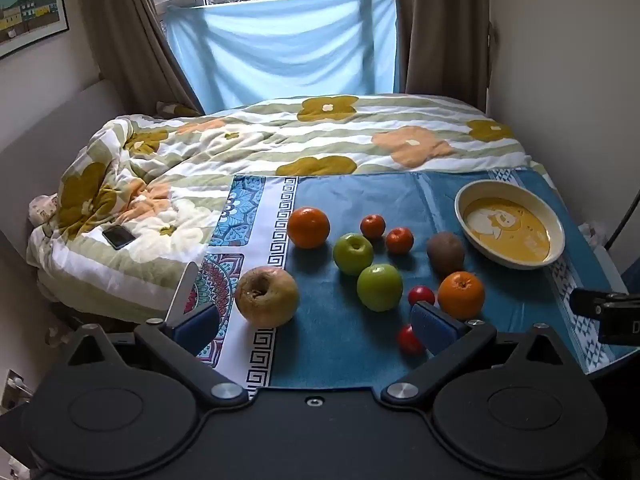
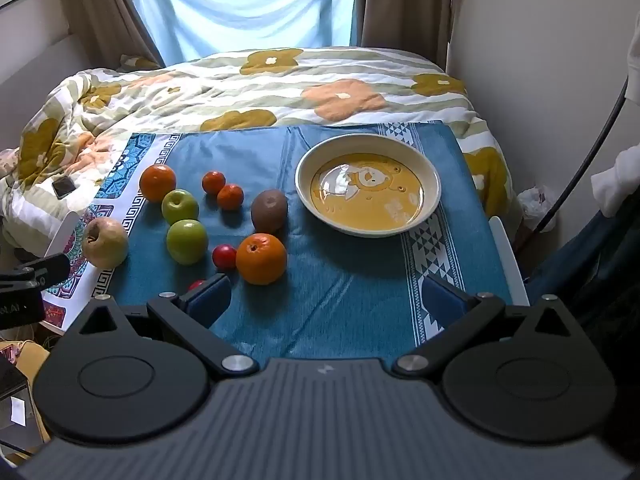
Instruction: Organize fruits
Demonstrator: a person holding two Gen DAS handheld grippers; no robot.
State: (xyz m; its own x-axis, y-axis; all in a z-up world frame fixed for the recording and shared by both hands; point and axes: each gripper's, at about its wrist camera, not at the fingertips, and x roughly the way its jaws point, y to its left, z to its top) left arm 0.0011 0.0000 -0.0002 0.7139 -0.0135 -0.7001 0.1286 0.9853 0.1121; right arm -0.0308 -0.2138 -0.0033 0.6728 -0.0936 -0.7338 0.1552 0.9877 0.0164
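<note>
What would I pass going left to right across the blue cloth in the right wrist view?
Yellowish apple → large orange at the back → brown kiwi → yellow bowl. The green apples, small tangerines and red fruits overlap too much in between to order cleanly.

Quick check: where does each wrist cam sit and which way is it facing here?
Left wrist: on the left hand-held gripper, angled down at the fruit on the blue patterned cloth; its own open fingers show, plus a corner of the right unit at the right edge.
Right wrist: on the right hand-held gripper, angled down nearer the cream bowl with yellow inside; its open fingers show, the left unit at the left edge.
Shared: cloth, bowl, near orange, bed, window.
</note>
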